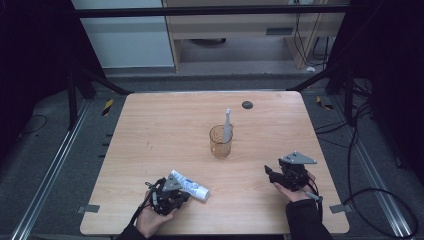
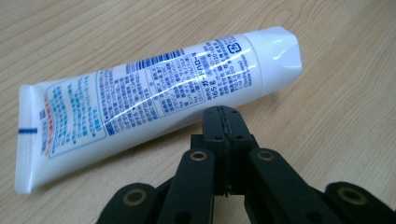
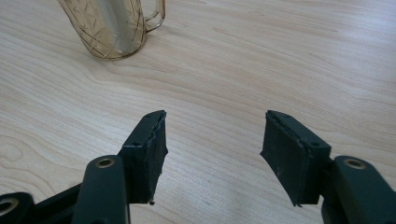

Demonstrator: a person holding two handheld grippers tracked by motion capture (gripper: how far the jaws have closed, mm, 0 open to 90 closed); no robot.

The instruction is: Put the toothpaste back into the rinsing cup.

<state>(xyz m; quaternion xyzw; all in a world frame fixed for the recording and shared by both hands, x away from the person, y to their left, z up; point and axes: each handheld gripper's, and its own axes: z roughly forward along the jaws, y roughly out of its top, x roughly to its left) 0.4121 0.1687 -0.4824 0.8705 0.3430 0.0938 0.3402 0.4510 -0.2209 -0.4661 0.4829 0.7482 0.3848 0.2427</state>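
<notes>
One tube (image 1: 189, 185), one cup (image 1: 220, 141) and one toothbrush (image 1: 227, 125) are on the table (image 1: 150, 130), along with one small dark disc (image 1: 247, 104) near its far edge. The tube, white with blue print, lies flat near the front left of the table, its cap end toward the middle. The amber cup stands upright near the centre, with the toothbrush leaning inside it, head up. Two grippers are in play, one in each hand. The left gripper (image 1: 167, 195) sits low at the near edge, held in a hand that comes up from below, and points at the tube; in the left gripper view its jaws are pressed together with nothing between them, tips just short of the tube's (image 2: 154, 98) side. The right gripper (image 1: 280, 175) is at the front right, well apart from the cup, aimed toward the table's middle; in the right gripper view its jaws stand wide apart and empty above bare wood, the cup (image 3: 114, 28) beyond them.
</notes>
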